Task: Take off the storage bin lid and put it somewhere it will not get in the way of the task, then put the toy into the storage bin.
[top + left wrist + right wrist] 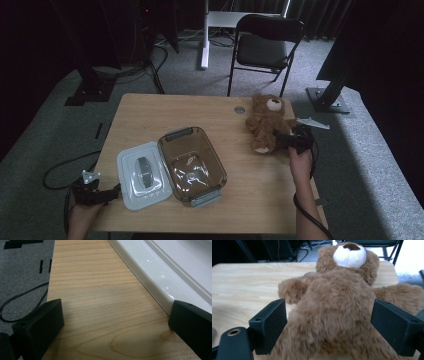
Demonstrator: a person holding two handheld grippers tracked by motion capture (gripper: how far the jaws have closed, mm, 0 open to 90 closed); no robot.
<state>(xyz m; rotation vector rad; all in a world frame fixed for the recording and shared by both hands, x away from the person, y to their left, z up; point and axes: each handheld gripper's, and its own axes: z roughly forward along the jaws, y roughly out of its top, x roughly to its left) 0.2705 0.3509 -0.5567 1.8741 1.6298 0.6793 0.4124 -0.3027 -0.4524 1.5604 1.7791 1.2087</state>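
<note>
A brown teddy bear (pixel 267 122) lies on its back at the right of the wooden table (pixel 165 110), head towards the far edge. My right gripper (pixel 281 140) stands open with one jaw on each side of the bear's (pixel 332 305) belly, right against the fur. A clear brownish container (pixel 218 167) with grey handles sits open and empty at mid-table, and its white lid (pixel 131 186) lies flat beside it on the left. At the near left corner my left gripper (pixel 112 192) is open, low over the wood, one jaw at the lid's (pixel 160 267) rim.
A folding chair (pixel 267 42) stands beyond the table's far edge. A round metal grommet (pixel 239 109) is set in the tabletop beside the bear's head. Cables (pixel 57 172) lie on the grey carpet to the left. Black stands flank the table.
</note>
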